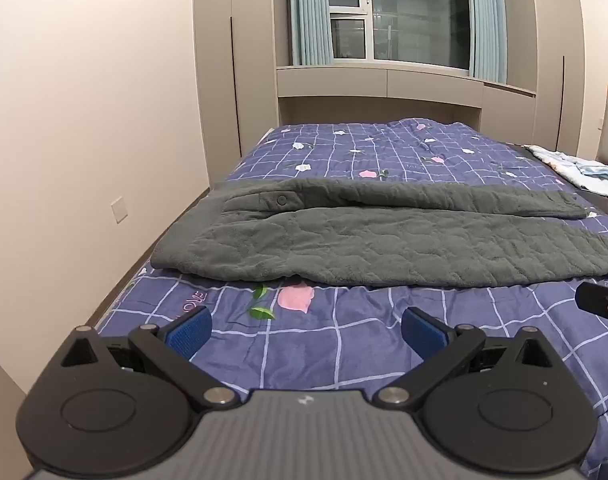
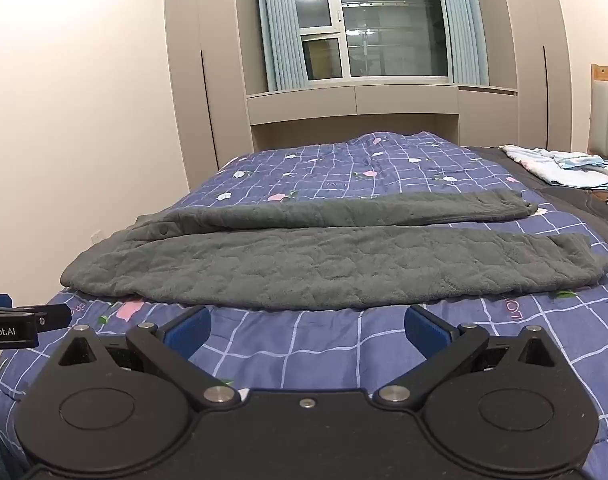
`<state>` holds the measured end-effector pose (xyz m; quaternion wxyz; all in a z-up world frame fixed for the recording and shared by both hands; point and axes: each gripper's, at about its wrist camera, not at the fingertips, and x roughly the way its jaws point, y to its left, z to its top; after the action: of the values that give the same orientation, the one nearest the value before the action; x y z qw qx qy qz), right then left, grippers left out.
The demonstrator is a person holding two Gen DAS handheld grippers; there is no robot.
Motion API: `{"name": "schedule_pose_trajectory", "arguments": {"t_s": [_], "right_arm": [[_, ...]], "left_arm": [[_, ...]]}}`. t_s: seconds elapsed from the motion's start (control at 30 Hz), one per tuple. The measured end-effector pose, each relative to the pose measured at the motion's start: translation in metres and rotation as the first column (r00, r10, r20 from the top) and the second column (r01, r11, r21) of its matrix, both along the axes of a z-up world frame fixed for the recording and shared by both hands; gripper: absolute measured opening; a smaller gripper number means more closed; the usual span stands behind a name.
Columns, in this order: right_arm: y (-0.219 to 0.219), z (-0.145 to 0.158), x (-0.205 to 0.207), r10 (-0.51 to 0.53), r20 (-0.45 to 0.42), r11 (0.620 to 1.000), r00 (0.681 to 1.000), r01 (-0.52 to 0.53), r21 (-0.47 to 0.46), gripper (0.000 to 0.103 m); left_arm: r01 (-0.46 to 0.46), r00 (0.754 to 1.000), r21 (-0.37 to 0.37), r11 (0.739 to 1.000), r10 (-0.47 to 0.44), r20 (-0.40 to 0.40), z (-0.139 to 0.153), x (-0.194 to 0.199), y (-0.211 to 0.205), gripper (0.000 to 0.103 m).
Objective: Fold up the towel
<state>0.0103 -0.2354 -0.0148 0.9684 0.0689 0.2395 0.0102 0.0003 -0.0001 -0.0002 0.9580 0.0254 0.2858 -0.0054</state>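
The left claw [image 1: 306, 330] hovers low over the bedspread [image 1: 344, 344] with its blue pads [image 1: 190, 332] spread wide and nothing between them; ahead of it, a strip of bare checked cloth away, lies the grey towel [image 1: 384, 248]. The towel stretches sideways across the bed as a long band, its far side already lapped toward the middle, so two soft ridges run side by side with a shallow seam between. From this claw the towel's left end sits ahead and a little left, close to the bed's edge, where the wall leaves little room to swing outward. The right claw [image 2: 306, 330] hangs beside it, equally spread and empty, with the towel's [image 2: 324, 268] near hem just ahead of its pads [image 2: 424, 330]. The right end lies ahead and to the right, with open bedspread [image 2: 504, 360] beyond it. Both claws probably wait short of the near hem so each can reach an end, and the room seems better on the right side. Farther right a pale bundle of cloth [image 2: 560, 166] rests well clear.
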Motion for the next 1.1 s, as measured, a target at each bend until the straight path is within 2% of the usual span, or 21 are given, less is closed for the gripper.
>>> {"name": "schedule_pose_trajectory", "arguments": {"t_s": [1.1], "right_arm": [[-0.0007,-0.0008,-0.0014,-0.009,-0.007,1.0,1.0,0.009,0.001,0.103]], "left_arm": [[0.016,1.0,0.007,1.0,-0.016,0.002,-0.0026,-0.0014,-0.004,0.103]]}}
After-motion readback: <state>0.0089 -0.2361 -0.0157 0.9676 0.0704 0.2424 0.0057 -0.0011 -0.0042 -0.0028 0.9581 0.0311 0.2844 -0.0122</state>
